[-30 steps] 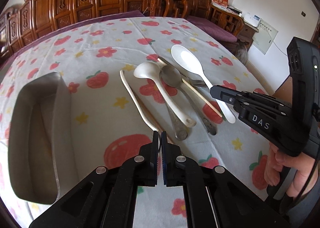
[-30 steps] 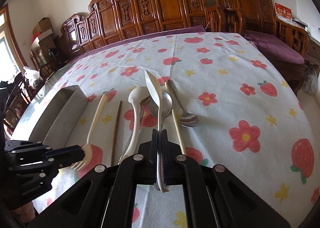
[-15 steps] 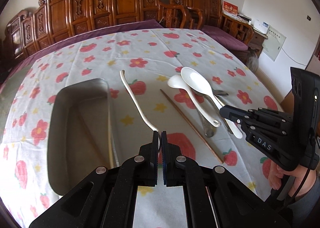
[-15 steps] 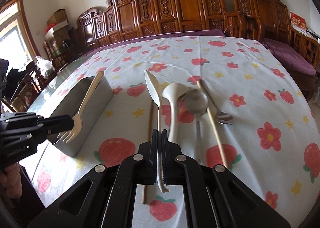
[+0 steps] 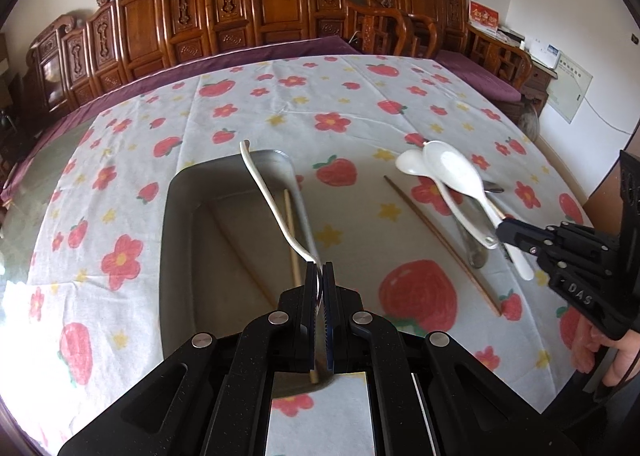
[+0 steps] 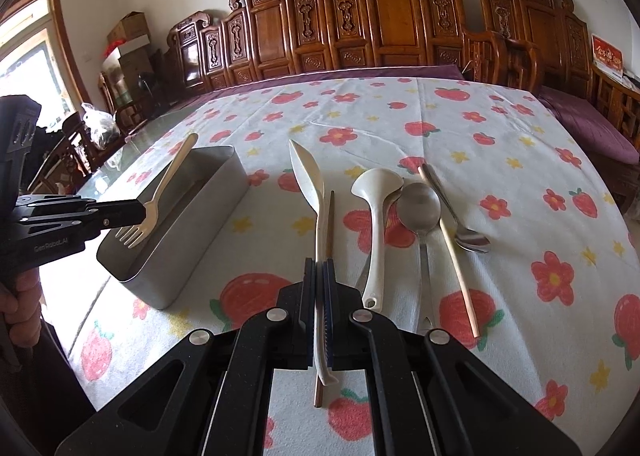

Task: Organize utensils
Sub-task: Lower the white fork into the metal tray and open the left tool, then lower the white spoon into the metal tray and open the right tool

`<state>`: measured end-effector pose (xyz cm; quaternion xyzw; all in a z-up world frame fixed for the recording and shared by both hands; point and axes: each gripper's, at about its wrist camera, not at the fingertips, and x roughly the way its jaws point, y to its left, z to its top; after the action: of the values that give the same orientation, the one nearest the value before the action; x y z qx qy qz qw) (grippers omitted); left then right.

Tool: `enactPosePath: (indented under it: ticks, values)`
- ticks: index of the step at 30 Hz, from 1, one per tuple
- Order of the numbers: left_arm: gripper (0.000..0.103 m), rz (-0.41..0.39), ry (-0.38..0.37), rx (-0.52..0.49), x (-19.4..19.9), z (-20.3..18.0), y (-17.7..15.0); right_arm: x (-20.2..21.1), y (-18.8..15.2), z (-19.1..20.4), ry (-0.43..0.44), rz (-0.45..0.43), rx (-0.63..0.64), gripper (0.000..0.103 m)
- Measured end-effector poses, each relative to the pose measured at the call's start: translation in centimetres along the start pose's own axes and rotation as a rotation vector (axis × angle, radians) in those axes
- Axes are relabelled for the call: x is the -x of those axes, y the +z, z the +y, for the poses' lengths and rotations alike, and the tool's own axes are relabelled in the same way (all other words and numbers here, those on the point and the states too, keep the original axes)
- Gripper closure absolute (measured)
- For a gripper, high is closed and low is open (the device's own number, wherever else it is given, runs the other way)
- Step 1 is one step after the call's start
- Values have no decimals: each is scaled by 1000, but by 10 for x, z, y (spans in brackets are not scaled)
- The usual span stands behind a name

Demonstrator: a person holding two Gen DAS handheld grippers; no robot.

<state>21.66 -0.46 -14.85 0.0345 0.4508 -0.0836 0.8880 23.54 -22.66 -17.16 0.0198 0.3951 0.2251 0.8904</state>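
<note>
Left gripper (image 5: 319, 270) clamped on cream fork (image 6: 160, 192), held over metal tray (image 6: 208, 212), tines toward the tray's near end. Right gripper (image 6: 319, 268) clamped on white spoon (image 6: 314, 192), raised above the surface (image 6: 500, 144). Second white spoon (image 6: 376, 224), metal spoons and chopsticks lie beside it on the floral cloth.

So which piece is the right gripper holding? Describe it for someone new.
Start at the metal box on the flowered tablecloth. Right of it, the right gripper is shut on a cream plastic spoon. Unlike the white ladle spoon and steel spoon lying flat beside it, this one is lifted.
</note>
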Motion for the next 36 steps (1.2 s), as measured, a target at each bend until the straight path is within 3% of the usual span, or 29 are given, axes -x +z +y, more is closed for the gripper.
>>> enactPosePath:
  ticks: [16,25,36]
  values:
    - [101,64,9,57,-35,41,-21,-13,0,17,29,23,44,98]
    - [100,45,14,80,-32,53,-24,-13,-5,30,39,35,62,98]
    - [94,-34,33,84,-3,67,-18,-5,-3,61,46,29,78,99]
